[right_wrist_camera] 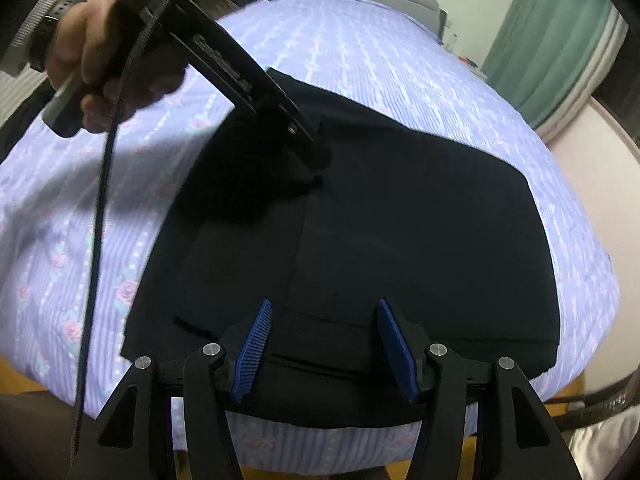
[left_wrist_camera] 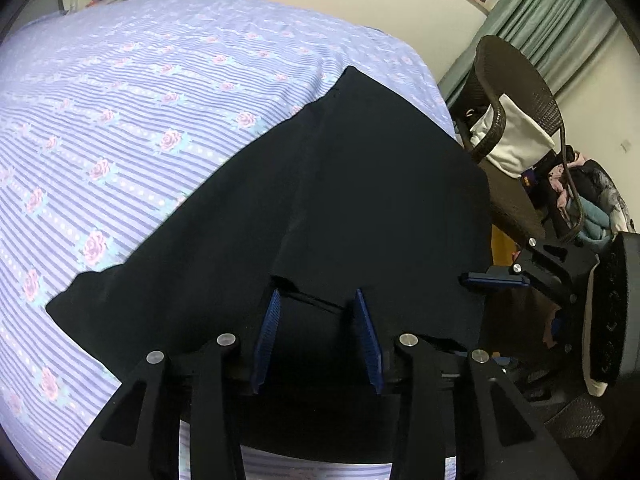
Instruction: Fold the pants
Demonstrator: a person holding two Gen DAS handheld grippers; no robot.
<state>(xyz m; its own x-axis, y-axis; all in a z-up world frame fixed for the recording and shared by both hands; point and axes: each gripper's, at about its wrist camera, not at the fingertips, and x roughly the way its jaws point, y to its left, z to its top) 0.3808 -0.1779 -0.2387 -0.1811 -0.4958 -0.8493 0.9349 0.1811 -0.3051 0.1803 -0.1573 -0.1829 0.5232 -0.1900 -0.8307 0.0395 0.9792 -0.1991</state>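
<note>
Right wrist, pants [right_wrist_camera: 400, 220] hem beneath parted claw [right_wrist_camera: 322, 306]

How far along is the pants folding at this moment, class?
Done: the dark pants lie on the striped floral bedsheet as a compact, layered block, so at least one fold looks made. In hand: nothing; the left gripper and right gripper are open over the near edge. Left: whether another fold or smoothing remains, I cannot tell.
</note>
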